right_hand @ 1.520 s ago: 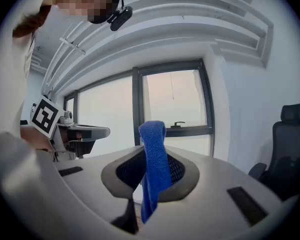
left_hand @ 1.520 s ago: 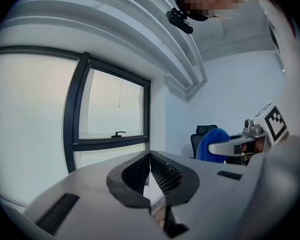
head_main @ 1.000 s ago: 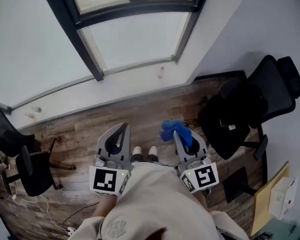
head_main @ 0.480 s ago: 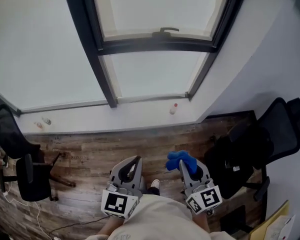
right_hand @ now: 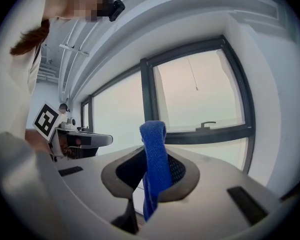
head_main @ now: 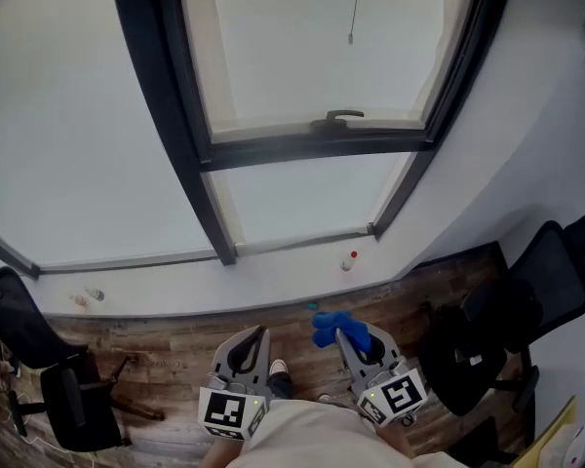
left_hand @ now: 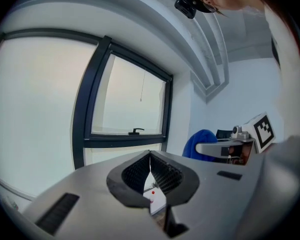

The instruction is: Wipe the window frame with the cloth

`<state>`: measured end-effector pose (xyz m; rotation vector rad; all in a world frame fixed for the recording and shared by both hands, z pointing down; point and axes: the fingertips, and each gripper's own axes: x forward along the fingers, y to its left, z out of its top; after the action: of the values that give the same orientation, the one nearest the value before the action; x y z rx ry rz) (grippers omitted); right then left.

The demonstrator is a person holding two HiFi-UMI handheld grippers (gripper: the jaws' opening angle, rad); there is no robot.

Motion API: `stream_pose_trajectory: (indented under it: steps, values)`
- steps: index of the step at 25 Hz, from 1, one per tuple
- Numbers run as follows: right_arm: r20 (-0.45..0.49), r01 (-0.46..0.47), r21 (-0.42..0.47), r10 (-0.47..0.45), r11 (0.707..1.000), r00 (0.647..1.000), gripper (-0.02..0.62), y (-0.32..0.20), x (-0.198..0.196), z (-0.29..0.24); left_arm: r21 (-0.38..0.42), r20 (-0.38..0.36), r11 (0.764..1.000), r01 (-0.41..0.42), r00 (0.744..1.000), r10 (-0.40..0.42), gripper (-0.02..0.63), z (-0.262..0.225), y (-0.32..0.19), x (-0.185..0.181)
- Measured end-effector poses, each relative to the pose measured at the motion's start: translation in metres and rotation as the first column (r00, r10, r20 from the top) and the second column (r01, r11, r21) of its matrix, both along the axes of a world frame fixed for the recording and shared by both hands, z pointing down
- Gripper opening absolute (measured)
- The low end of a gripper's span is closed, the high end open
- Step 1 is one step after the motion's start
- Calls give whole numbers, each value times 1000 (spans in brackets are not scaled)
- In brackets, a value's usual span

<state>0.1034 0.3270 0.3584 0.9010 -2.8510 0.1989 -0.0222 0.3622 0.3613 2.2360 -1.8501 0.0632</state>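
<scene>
1. Cloth (head_main: pixel 333 323) is pinched tight in our right gripper (head_main: pixel 347 339), held down low.
2. Our left gripper (head_main: pixel 250 345) is closed too, with nothing in it.
3. We have stepped nearer. The window frame (head_main: pixel 302 149) looks bigger now, and we see less floor (head_main: pixel 166 344).
4. The cloth is not touching the frame yet. We think wiping can start once we lift it up.

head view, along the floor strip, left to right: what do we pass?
black chairs on the left → left hand-held gripper, shut and empty → right hand-held gripper, shut on the blue cloth → black chair on the right
</scene>
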Motion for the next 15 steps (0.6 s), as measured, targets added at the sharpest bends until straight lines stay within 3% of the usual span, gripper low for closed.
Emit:
stream_pose_trajectory:
  steps: [6, 15]
  values:
    - [-46, -37, -33, 36, 999, 998, 43, -21, -28, 14, 6, -18, 999, -32, 999, 32, 9, 0, -33, -33]
    - [-62, -82, -51, 79, 995, 995, 43, -73, -38, 19, -49, -53, 999, 3, 999, -6, 9, 21, -82, -58]
